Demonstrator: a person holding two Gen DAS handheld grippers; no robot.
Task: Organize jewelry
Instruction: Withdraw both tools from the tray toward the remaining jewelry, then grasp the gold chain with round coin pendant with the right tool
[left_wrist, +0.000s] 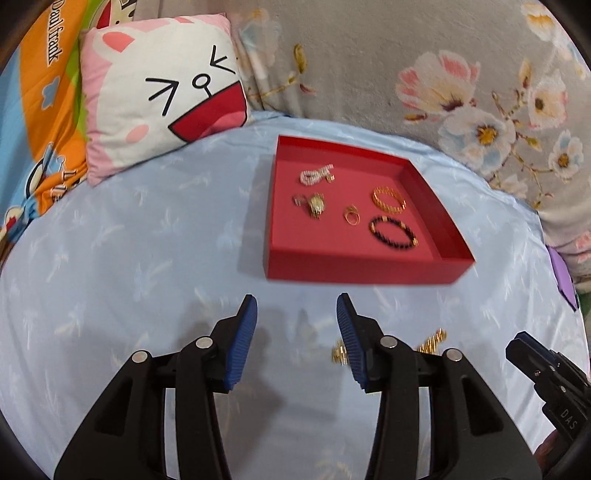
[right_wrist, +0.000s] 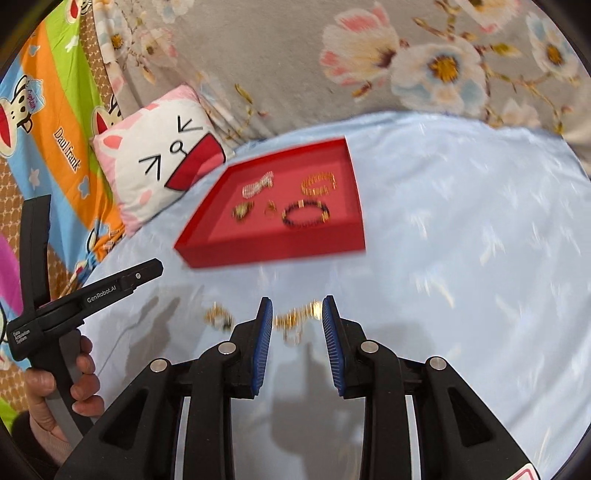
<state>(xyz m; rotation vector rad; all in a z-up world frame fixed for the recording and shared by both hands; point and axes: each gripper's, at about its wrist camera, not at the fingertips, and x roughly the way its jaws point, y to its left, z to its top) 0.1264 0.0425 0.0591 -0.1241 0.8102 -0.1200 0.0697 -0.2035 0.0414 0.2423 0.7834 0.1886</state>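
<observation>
Both tongs are held above a pale blue bedsheet (left_wrist: 110, 258) with their blue pads parted. Nothing is gripped by the left tongs (left_wrist: 297, 306), whose pads stand well apart over bare sheet. The right tongs (right_wrist: 297, 308) are seen with a narrower gap; a blurred gold chain piece (right_wrist: 295, 317) is framed between the tips, lying on the sheet, and no pad is seen pressing on it. A second small gold piece (right_wrist: 218, 317) is seen just to the left of the right tongs. In the left wrist view these two gold items are partly hidden behind the right-hand finger.

Farther off on the sheet, a red tray (left_wrist: 354, 269) is set. Inside it are laid a pearl-white bracelet (left_wrist: 316, 174), a gold ornament (left_wrist: 316, 206), a gold ring (left_wrist: 351, 216), a gold bangle (left_wrist: 388, 199) and a black beaded bracelet (left_wrist: 393, 233), all apart from each other. A cartoon cushion (left_wrist: 159, 92) is propped beyond the tray.
</observation>
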